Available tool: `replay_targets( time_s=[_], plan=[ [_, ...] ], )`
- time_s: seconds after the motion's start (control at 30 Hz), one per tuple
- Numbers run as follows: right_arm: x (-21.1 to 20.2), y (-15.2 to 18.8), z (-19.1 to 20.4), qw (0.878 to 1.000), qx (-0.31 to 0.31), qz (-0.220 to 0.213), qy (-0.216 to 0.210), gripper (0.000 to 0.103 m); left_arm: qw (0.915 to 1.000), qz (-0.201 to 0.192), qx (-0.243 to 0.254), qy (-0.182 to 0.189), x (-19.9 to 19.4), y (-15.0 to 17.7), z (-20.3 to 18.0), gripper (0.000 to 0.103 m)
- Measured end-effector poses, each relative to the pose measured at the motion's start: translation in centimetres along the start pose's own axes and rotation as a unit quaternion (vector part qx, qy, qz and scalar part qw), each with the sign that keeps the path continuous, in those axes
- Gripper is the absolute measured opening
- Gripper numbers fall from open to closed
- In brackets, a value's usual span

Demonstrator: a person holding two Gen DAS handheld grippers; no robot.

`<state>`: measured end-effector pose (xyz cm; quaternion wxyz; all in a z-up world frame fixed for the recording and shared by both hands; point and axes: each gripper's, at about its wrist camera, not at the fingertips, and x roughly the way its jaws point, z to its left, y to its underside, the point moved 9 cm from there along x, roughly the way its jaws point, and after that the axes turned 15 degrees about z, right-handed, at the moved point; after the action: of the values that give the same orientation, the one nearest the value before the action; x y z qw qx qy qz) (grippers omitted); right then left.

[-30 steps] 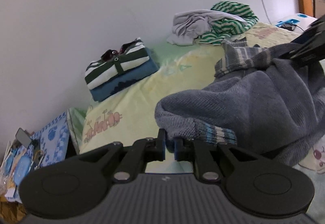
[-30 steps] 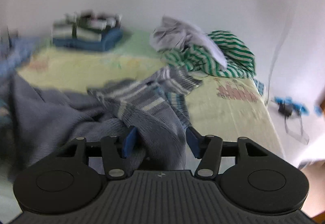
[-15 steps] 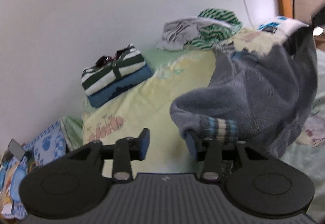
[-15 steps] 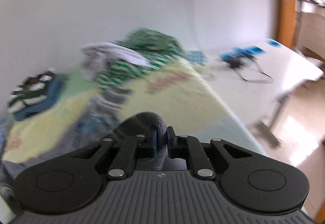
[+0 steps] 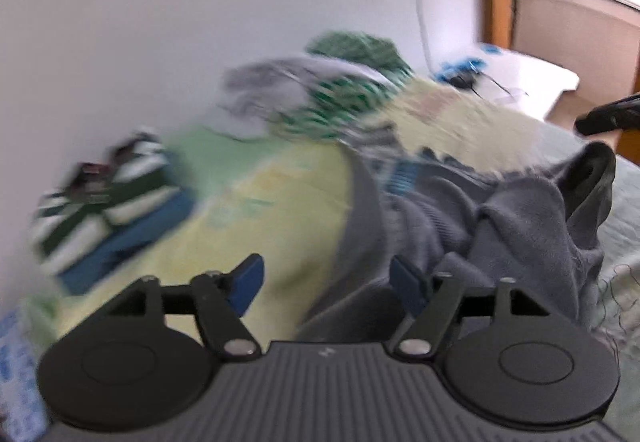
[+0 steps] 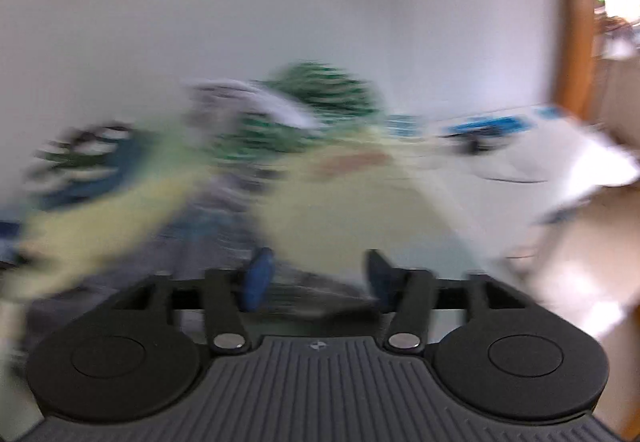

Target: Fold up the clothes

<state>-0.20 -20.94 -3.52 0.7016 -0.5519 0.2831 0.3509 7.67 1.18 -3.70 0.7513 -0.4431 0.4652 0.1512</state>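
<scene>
Both tongs, left [image 5: 324, 284] and right [image 6: 316, 278], are gaping wide and gripping nothing while the grey sweater [image 5: 500, 217] is lying rumpled on the bed [image 5: 248, 226]; flattening it before folding seems wisest.

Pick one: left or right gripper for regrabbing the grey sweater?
Probably left. The left gripper is open with the grey sweater heaped right by its right-hand finger. The right gripper is open too, but its view is badly blurred and mostly the yellow bedsheet lies ahead.
</scene>
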Motion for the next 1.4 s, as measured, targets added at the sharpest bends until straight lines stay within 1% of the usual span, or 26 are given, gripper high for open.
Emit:
replay_targets(
  time_s=[0.03, 0.07, 0.17, 0.2, 0.23, 0.27, 0.3, 0.33, 0.37, 0.47, 0.5, 0.53, 0.67, 0.83, 0.9, 0.93, 1.03, 1.07, 1.1, 1.17, 1.2, 1.27, 1.3, 1.33, 1.37, 1.4],
  plan=[
    [1.4, 0.2, 1.4, 0.998, -0.009, 0.029, -0.046, 0.070, 0.9999, 0.013, 0.004, 0.007, 1.7, -0.6, -0.8, 0.077],
    [2.8, 0.4, 2.2, 0.996, -0.009, 0.051, -0.073, 0.071, 0.9994, 0.030, 0.010, 0.015, 3.4, -1.0, -1.6, 0.077],
    [7.1, 1.0, 2.7, 0.986, 0.031, 0.112, -0.117, 0.070, 0.9969, 0.076, 0.004, 0.022, 7.4, -1.3, -2.7, 0.076],
    [8.2, 1.2, 2.7, 0.981, 0.049, 0.129, -0.133, 0.069, 0.9958, 0.089, -0.003, 0.020, 8.2, -1.2, -2.8, 0.066],
    [9.3, 1.3, 2.8, 0.976, 0.065, 0.144, -0.150, 0.064, 0.9951, 0.095, -0.015, 0.023, 8.6, -1.2, -2.7, 0.059],
    [10.3, 1.3, 2.8, 0.970, 0.080, 0.158, -0.167, 0.040, 0.9941, 0.101, -0.029, 0.026, 8.9, -1.3, -2.5, 0.052],
    [11.2, 1.3, 3.0, 0.966, 0.088, 0.168, -0.176, 0.025, 0.9937, 0.101, -0.042, 0.023, 8.6, -1.5, -2.1, 0.028],
    [11.4, 0.9, 3.3, 0.966, 0.088, 0.168, -0.177, 0.013, 0.9931, 0.101, -0.056, 0.019, 8.3, -1.6, -1.6, 0.019],
    [11.3, 0.4, 3.4, 0.967, 0.086, 0.160, -0.179, 0.010, 0.9932, 0.095, -0.067, 0.013, 7.9, -1.6, -0.9, 0.018],
    [8.4, -1.4, 4.4, 0.971, 0.063, 0.113, -0.199, 0.009, 0.9914, 0.078, -0.105, -0.007, 6.3, -1.2, 1.5, 0.014],
    [7.2, -2.1, 4.6, 0.971, 0.059, 0.095, -0.210, 0.009, 0.9902, 0.069, -0.121, -0.006, 5.1, -1.0, 2.6, 0.007],
    [6.0, -2.8, 4.8, 0.970, 0.057, 0.077, -0.222, 0.009, 0.9887, 0.059, -0.138, -0.006, 4.0, -0.7, 3.6, 0.004],
    [1.7, -5.1, 4.9, 0.966, 0.053, 0.021, -0.252, 0.009, 0.9801, 0.019, -0.198, 0.001, -0.8, 0.7, 7.5, 0.004],
    [-2.2, -4.4, 3.1, 0.967, 0.065, -0.015, -0.247, 0.009, 0.9717, -0.010, -0.233, -0.041, -5.9, 3.9, 10.6, 0.005],
    [-3.2, -3.3, 1.9, 0.970, 0.071, -0.016, -0.232, 0.007, 0.9639, -0.019, -0.260, -0.056, -8.4, 5.9, 11.4, 0.002],
    [-3.6, -2.7, 1.2, 0.972, 0.074, -0.015, -0.223, 0.007, 0.9595, -0.026, -0.269, -0.079, -9.8, 7.0, 11.9, 0.002],
    [-3.0, -0.5, -0.2, 0.979, 0.079, 0.014, -0.187, 0.007, 0.9483, -0.026, -0.300, -0.101, -12.7, 10.9, 13.3, 0.003],
    [-2.2, 0.5, -0.4, 0.984, 0.070, 0.033, -0.158, 0.007, 0.9443, -0.025, -0.310, -0.108, -13.6, 12.2, 13.8, 0.003],
    [-1.2, 1.6, -0.4, 0.990, 0.049, 0.058, -0.116, 0.008, 0.9441, -0.017, -0.310, -0.111, -13.6, 12.9, 14.0, 0.003],
    [0.9, 3.8, -0.4, 0.992, 0.005, 0.119, -0.029, 0.015, 0.9469, 0.000, -0.302, -0.112, -13.1, 13.9, 13.9, 0.003],
    [1.3, 4.5, -0.4, 0.991, -0.002, 0.133, -0.013, 0.015, 0.9530, 0.003, -0.286, -0.101, -12.8, 13.4, 13.3, 0.004],
    [0.8, 4.6, -0.1, 0.991, -0.007, 0.130, -0.011, 0.016, 0.9652, -0.002, -0.249, -0.081, -12.1, 11.9, 11.9, 0.011],
    [0.2, 4.0, 0.1, 0.993, -0.009, 0.119, -0.012, 0.018, 0.9713, -0.010, -0.225, -0.076, -11.9, 10.6, 11.0, 0.028],
    [-0.4, 3.3, 0.3, 0.994, -0.011, 0.107, -0.010, 0.026, 0.9781, -0.022, -0.195, -0.069, -11.5, 8.8, 9.7, 0.047],
    [-1.1, 2.3, 0.5, 0.995, -0.014, 0.094, -0.004, 0.036, 0.9838, -0.033, -0.166, -0.059, -11.0, 6.9, 8.6, 0.055],
    [-1.9, 1.3, 0.6, 0.997, -0.018, 0.076, 0.000, 0.040, 0.9882, -0.043, -0.138, -0.050, -10.4, 5.2, 7.5, 0.065]
  ],
)
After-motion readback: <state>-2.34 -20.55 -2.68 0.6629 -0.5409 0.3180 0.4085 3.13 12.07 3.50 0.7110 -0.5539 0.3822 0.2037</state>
